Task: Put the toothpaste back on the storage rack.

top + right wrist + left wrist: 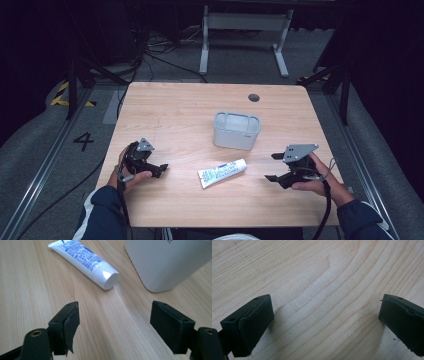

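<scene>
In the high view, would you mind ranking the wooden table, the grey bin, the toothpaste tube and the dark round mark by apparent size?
1. wooden table
2. grey bin
3. toothpaste tube, only slightly smaller in area, though about as long as the bin is wide
4. dark round mark

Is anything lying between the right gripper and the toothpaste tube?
No. In the right gripper view, bare table runs from the open right gripper to the toothpaste tube; the high view agrees.
</scene>
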A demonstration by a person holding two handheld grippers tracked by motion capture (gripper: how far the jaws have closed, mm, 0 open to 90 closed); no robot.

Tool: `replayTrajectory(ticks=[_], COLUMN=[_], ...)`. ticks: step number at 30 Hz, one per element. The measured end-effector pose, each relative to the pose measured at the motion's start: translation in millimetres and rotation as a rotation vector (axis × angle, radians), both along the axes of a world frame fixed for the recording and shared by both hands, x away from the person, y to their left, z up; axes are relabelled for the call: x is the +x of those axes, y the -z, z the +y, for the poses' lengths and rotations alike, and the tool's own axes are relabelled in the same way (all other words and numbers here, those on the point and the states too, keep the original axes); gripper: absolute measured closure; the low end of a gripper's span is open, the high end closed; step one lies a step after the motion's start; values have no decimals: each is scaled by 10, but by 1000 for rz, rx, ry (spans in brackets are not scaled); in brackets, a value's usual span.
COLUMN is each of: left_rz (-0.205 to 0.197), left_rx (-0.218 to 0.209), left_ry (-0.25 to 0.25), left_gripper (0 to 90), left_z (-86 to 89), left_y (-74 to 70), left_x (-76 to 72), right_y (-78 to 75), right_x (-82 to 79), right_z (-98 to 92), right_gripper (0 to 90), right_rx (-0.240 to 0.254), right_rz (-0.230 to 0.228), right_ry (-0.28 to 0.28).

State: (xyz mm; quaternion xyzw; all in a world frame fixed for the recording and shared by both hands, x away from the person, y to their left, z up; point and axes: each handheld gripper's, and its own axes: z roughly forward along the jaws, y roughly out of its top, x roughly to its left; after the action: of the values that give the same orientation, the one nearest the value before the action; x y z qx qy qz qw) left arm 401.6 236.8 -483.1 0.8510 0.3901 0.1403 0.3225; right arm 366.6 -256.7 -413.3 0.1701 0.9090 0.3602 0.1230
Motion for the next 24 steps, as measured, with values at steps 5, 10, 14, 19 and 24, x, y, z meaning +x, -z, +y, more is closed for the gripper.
replayTrajectory(ticks=[5, 10, 14, 19, 24], left_rz=[-1, 0, 0, -1, 0], left_rx=[1, 0, -1, -1, 0], left_ry=[1, 0, -1, 0, -1], left_gripper=[2, 1, 1, 1, 2], left_z=[1, 0, 0, 0, 0], left_y=[0, 0, 0, 1, 0], left_x=[0, 0, -1, 1, -1], right_y=[-8, -20, -21, -19, -27], right_x=[23, 34, 46, 65, 77], right_z=[124, 257, 406, 524, 630], right_gripper=[244, 264, 272, 286, 302], right_rx=[-15, -34, -48, -48, -50], right_rz=[-6, -11, -10, -13, -24], right_ry=[-32, -65, -104, -130, -145])
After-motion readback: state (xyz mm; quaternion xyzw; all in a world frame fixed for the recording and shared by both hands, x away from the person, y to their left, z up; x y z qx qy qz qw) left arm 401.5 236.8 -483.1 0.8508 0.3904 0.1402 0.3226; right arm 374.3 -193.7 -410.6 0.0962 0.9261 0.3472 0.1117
